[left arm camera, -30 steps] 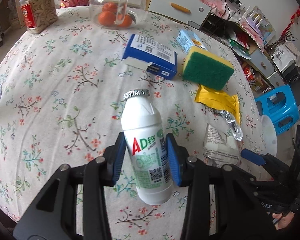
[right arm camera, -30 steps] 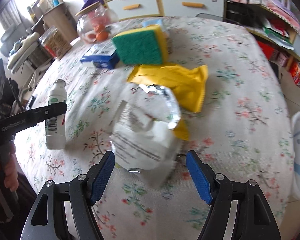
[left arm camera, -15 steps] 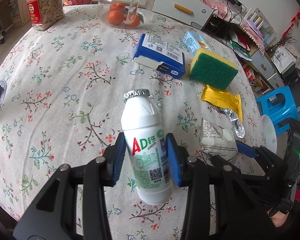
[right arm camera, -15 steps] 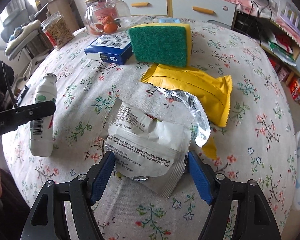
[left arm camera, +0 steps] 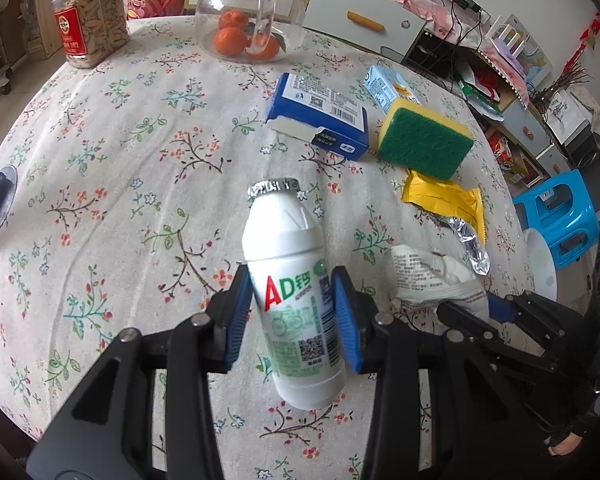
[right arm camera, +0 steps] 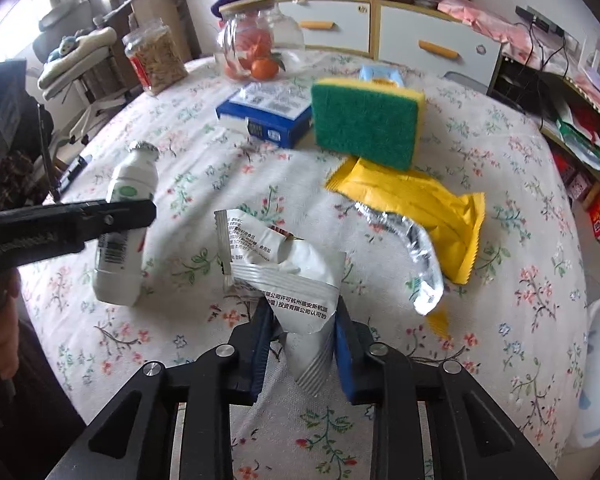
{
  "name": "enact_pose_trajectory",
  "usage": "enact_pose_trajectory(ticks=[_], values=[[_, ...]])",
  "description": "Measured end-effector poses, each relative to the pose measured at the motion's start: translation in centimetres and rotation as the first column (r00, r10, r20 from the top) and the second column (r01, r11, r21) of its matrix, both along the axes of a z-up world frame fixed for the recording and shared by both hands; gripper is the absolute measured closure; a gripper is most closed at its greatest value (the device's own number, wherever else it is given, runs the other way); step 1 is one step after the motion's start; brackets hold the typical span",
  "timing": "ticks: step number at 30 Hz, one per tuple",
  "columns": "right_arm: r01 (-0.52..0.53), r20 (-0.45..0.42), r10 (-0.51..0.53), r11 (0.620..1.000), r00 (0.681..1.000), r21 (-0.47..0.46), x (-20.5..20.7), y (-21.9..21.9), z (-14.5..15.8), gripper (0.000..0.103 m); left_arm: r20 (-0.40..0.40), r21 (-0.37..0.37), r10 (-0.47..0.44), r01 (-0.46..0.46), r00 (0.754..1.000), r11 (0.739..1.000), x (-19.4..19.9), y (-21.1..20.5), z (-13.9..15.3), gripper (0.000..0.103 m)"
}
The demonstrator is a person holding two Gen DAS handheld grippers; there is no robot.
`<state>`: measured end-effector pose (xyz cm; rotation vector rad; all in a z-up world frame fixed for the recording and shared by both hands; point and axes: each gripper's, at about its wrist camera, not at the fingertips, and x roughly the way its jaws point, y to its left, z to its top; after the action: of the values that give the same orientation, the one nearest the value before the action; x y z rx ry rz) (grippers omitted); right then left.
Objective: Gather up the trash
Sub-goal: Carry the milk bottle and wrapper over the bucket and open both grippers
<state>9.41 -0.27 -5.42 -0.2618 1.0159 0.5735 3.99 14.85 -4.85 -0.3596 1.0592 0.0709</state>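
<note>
Floral tablecloth (left arm camera: 112,184) covers a round table. Left gripper (left arm camera: 294,312) clamps the white AD milk bottle (left arm camera: 296,300) at its label, near the table's near edge; right gripper (right arm camera: 300,344) pinches the crumpled white wrapper (right arm camera: 288,280), apparently for removal. Yellow foil wrapper (right arm camera: 420,208) remains farther right beside the sponge (right arm camera: 364,120).

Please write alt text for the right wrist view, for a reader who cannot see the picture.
The right gripper is shut on a crumpled white wrapper above a floral tablecloth. To its left, the left gripper holds a white drink bottle; behind lie a torn yellow wrapper, a green sponge and a blue box.
</note>
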Motion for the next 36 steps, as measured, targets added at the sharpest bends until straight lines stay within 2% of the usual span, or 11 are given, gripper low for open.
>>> enact_pose_trajectory(ticks=[7, 12, 16, 21, 25, 36], values=[[0.087, 0.026, -0.089, 0.995, 0.996, 0.058, 0.7, -2.9, 1.9, 0.074, 0.018, 0.005, -0.016, 0.016, 1.0, 1.0, 0.9, -1.1, 0.3, 0.061], [0.181, 0.041, -0.186, 0.978, 0.982, 0.103, 1.2, -7.5, 3.6, 0.074, 0.039, 0.001, -0.053, 0.053, 0.998, 0.999, 1.8, -3.2, 0.9, 0.061], [0.285, 0.039, -0.292, 0.95, 0.955, 0.131, 1.9, -12.3, 4.5, 0.074, 0.063, -0.007, -0.093, 0.093, 0.994, 0.996, 2.2, -5.6, 1.5, 0.061], [0.434, 0.038, -0.441, 0.894, 0.897, 0.111, 2.5, -18.8, 4.9, 0.074, 0.072, -0.01, -0.15, 0.151, 0.986, 0.988, 3.2, -8.8, 1.8, 0.061], [0.534, -0.005, -0.537, 0.839, 0.844, 0.106, 2.8, -23.8, 4.6, 0.074, 0.08, -0.005, -0.199, 0.2, 0.977, 0.98, 4.0, -11.6, 2.0, 0.061], [0.701, -0.088, -0.696, 0.707, 0.713, 0.092, 2.9, -32.6, 3.6, 0.068, 0.087, 0.024, -0.38, 0.38, 0.921, 0.925, 7.2, -20.9, 3.0, 0.061]])
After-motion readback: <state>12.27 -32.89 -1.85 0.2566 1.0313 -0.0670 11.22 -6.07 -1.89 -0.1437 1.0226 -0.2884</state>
